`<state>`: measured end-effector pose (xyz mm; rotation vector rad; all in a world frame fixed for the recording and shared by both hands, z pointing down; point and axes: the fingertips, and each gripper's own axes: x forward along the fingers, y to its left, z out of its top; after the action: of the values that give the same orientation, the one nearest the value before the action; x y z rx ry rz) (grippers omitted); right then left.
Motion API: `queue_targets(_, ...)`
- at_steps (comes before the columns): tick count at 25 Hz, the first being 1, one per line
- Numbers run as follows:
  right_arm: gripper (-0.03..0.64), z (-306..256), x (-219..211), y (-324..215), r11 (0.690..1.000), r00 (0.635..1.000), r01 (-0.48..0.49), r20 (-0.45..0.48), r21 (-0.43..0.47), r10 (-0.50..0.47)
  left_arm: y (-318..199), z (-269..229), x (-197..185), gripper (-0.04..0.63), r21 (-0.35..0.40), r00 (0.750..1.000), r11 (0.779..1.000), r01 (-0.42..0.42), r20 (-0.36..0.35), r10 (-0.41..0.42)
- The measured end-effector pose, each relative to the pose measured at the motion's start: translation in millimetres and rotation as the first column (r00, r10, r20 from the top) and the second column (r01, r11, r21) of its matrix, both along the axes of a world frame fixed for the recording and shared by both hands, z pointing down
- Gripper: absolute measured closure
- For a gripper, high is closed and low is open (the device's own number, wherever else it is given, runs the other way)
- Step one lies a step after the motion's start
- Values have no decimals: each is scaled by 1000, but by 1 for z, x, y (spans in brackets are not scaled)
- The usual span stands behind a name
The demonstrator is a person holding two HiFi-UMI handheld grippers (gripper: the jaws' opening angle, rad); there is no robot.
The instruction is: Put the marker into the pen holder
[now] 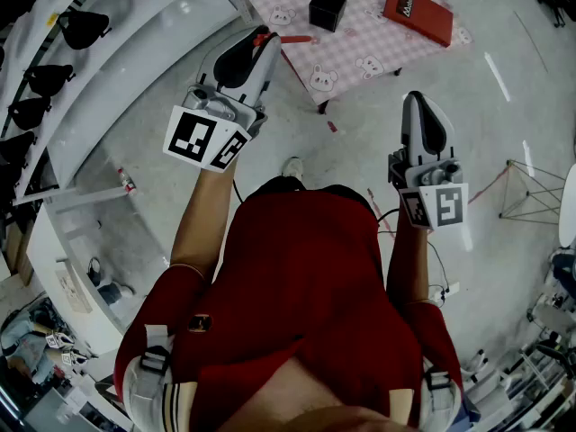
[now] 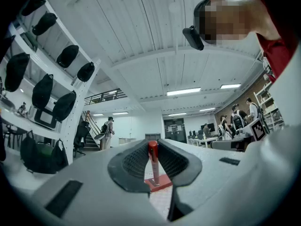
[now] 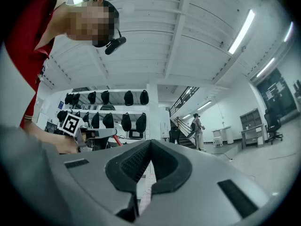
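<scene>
Red shirt (image 1: pixel 306 277) fills the lower head view, the person's bare arms reaching forward from it with a gripper in each hand. Left gripper (image 1: pixel 259 41) is clenched on the marker (image 1: pixel 293 39), a red one. Its own view shows the marker standing upright between the pads, pinched near the cap end, and in the head view it pokes out sideways past the jaw tips. Right gripper (image 1: pixel 419 102) is closed on nothing, its pads meeting with no object between them, and it hangs over the floor (image 1: pixel 360 151) well apart from everything. Ahead stands the worktop (image 1: pixel 360 48) under a pink checked cloth printed with little bears. It carries the pen holder (image 1: pixel 328 7), a black cube, and further right a flat red box (image 1: pixel 418 12). The marker hangs at the worktop's near edge, apart from the holder. I judge the pick-up done and the carry in hand. The next move calls for bringing the left gripper forward and to the right until the marker is over the holder, tipping it so one end points down, lowering it in, then letting go. Whether the holder's top is open cannot be made out from here. As for writing, the red box bears white lettering too small to read, and the gripper cubes show only black-and-white square patterns.
</scene>
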<state>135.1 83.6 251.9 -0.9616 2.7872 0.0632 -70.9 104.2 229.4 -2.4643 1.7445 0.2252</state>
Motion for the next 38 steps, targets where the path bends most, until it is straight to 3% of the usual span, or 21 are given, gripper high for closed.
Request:
queue_targets(8, 618, 5, -31, 9, 998, 998, -53, 24, -30, 53, 4, 6, -37, 535, 7, 999, 999, -48, -22, 48)
queue_targets(14, 617, 11, -53, 8, 996, 997, -77, -18, -39, 76, -9, 16, -53, 535, 14, 995, 996, -90, -40, 91)
queue_targets(27, 617, 19, -72, -20, 990, 990, -129, -65, -57, 125, -54, 28, -71, 535, 11, 987, 990, -144, -70, 144)
queue_targets(38, 617, 30, -73, -60, 988, 990, -131, -57, -82, 126, -96, 36, -73, 535, -23, 988, 989, -148, -55, 146)
